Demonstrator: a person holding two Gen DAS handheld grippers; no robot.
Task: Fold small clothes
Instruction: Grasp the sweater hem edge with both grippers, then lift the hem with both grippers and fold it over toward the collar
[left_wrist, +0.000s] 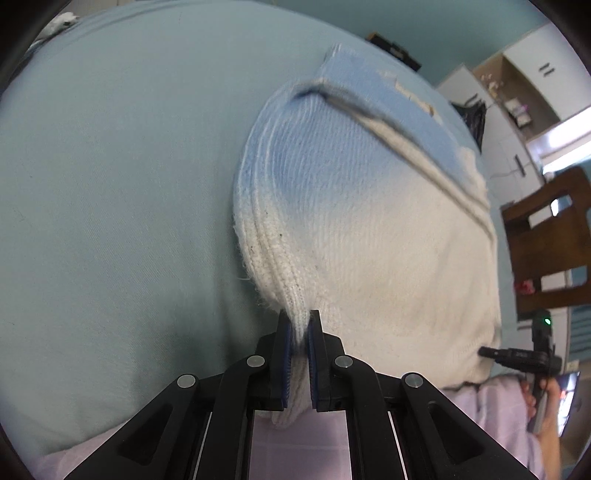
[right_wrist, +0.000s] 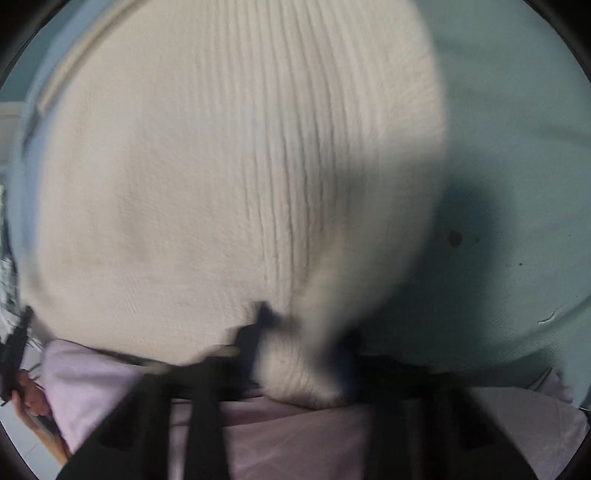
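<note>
1. Black linkage arms of the left tool (left_wrist: 300, 334) reach steeply down toward the surface, its blue-padded jaws clenched on the ribbed hem corner of a knitted sweater (left_wrist: 354, 206).
2. In the left wrist view, the pinched hem bunches between the pads and a short tuft of knit pokes out behind them, over pale lilac fabric (left_wrist: 303, 450) at the near edge.
3. Blurred by motion, the right tool (right_wrist: 299, 332) also points steeply down; no earlier frame is at hand, and its jaws look closed on a fold of the same white knit at the sweater's other near corner.
4. A person's hand (left_wrist: 546, 402) grips the right tool's handle at the far right of the left wrist view.
5. From the left tool the sweater spreads away and to the right over a pale teal sheet (left_wrist: 110, 184), lying mostly flat.
6. Its long axis runs from the white hem at the tools to the light blue upper part farthest off.
7. Beyond the sheet's right edge stand a wooden chair (left_wrist: 546, 240) and white cabinets (left_wrist: 517, 92).
</note>
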